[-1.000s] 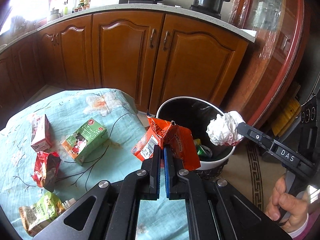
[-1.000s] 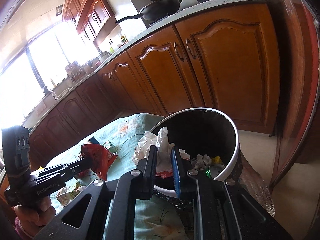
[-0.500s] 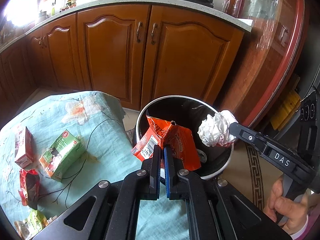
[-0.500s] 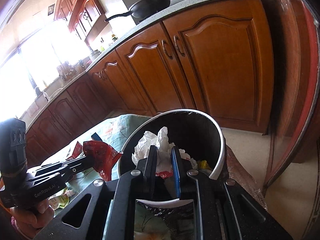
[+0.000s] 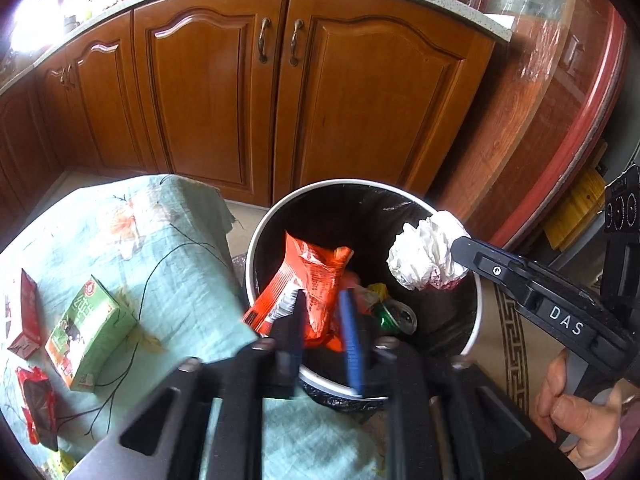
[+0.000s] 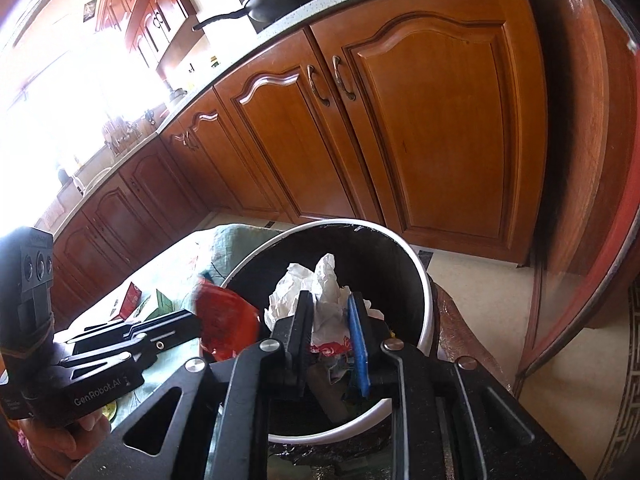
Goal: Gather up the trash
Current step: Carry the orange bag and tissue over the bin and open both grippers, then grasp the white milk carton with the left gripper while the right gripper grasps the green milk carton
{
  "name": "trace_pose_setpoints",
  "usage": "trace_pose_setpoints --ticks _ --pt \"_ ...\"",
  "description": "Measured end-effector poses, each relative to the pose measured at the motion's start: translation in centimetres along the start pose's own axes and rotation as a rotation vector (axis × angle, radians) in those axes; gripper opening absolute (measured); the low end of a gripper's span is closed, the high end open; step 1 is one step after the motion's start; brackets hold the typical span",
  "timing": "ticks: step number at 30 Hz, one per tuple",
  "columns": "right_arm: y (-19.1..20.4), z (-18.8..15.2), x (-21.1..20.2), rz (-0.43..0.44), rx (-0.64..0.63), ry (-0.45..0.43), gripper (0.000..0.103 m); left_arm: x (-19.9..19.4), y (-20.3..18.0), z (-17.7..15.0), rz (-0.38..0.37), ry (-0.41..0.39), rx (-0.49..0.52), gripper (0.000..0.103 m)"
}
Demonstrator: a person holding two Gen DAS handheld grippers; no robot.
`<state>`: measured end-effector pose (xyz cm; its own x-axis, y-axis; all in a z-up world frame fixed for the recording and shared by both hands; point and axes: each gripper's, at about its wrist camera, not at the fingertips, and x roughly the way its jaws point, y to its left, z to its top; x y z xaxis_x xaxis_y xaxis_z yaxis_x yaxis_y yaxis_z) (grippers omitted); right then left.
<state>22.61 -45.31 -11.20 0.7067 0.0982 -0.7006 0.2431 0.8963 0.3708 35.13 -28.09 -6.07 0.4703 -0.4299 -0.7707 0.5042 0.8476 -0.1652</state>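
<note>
Both grippers over the round white-rimmed bin with black liner (image 5: 476, 320), which stands on the floor off the right edge of the table draped in a pale green floral cloth (image 5: 168, 248). The left gripper (image 5: 324, 320) has just been opening; its jaws stand apart, with the crumpled orange snack wrapper (image 5: 312, 276) between them, above the bin's mouth. Whether the pads press on it cannot be told through the motion blur. The right gripper (image 6: 330, 328) has likewise just been opening; the crumpled white paper ball (image 6: 320, 292) sits between its parted jaws, over the bin near its right rim, and contact with the pads cannot be judged. A green drink can (image 5: 394, 316) lies inside the bin. Toward the cloth's left edge lie a green carton (image 5: 88, 336), a red carton (image 5: 26, 324) beside it, and a crumpled red wrapper (image 5: 38, 408) nearer the front corner. Brown wooden cabinet doors (image 5: 280, 80) stand behind.
</note>
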Motion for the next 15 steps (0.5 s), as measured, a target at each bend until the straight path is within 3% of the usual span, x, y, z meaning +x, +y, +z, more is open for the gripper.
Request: trace_pose_setpoints --ticks 2,4,8,12,15 --pt "-0.3 -0.1 0.1 0.005 0.012 0.002 0.039 0.0 0.1 0.0 0.007 -0.009 -0.004 0.041" --pt "-0.4 -0.2 0.0 0.012 0.022 -0.002 0.051 -0.1 0.3 -0.3 0.009 -0.012 -0.010 0.041" --pt "-0.5 -0.6 -0.4 0.019 0.036 -0.014 0.052 -1.2 1.0 -1.4 0.013 -0.028 -0.026 0.041" --pt "0.1 -1.0 -1.2 0.045 0.042 -0.038 0.072 -2.6 2.1 -3.2 0.027 -0.047 -0.051 0.045" --pt "1.0 -1.4 -1.7 0.068 0.039 -0.050 0.077 -3.9 3.2 -4.7 0.035 -0.054 -0.079 0.045"
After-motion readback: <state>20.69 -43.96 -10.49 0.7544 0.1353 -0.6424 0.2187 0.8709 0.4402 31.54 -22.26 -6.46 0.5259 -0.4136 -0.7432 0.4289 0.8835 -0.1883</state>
